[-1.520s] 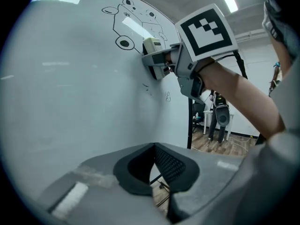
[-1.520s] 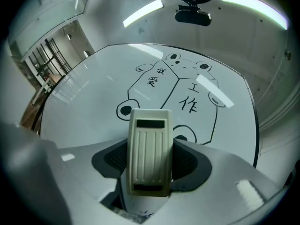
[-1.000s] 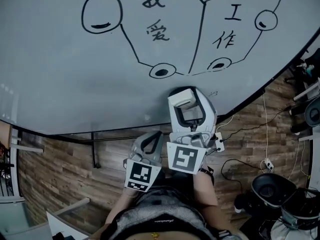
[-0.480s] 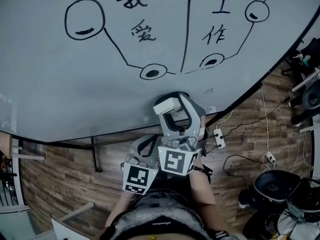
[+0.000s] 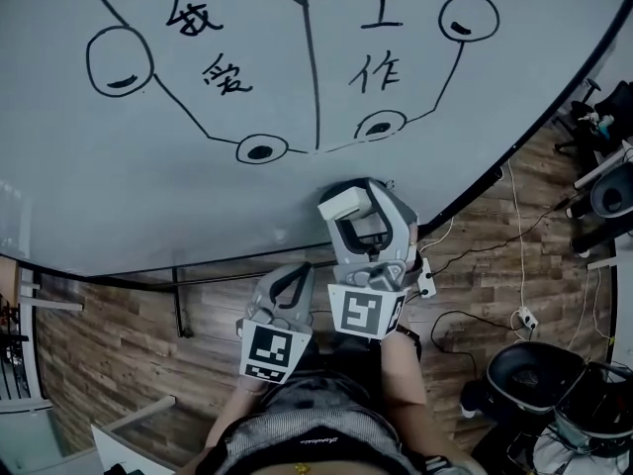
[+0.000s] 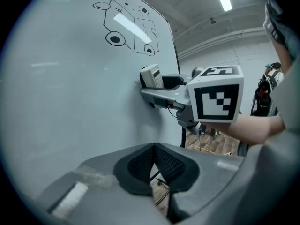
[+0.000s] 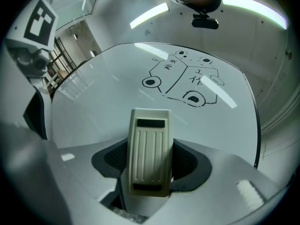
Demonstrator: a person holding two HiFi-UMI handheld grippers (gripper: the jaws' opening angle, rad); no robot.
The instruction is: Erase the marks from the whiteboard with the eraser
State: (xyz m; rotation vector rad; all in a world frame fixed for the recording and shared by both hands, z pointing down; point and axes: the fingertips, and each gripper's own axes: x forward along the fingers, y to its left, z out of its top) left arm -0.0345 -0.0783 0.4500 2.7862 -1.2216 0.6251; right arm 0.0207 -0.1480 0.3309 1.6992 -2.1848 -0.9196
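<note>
We clamp the ribbed cream plastic eraser (image 7: 149, 156) by its sides in our right gripper (image 5: 364, 228), at lower centre; its long axis points up toward the smooth whiteboard (image 5: 148, 196) and its black marks (image 5: 259, 149). Our left gripper (image 6: 153, 165) sits closed and empty.

1. The right gripper (image 5: 354, 211) is held out ahead, above the left one in the head view, with its jaws pointing forward.
2. Its jaws are clamped on the eraser (image 7: 149, 149), which stands upright between them and sticks out past the tips.
3. The right cube (image 5: 365, 312) faces the head camera, and the bare right forearm (image 5: 404, 369) runs back from it.
4. The left gripper (image 6: 153, 149) sits lower, just beside the right one.
5. Its jaws are closed tip to tip and hold nothing.
6. The left cube (image 5: 270, 349) tilts slightly, and the left forearm (image 5: 232, 419) shows only partly behind it.
</note>
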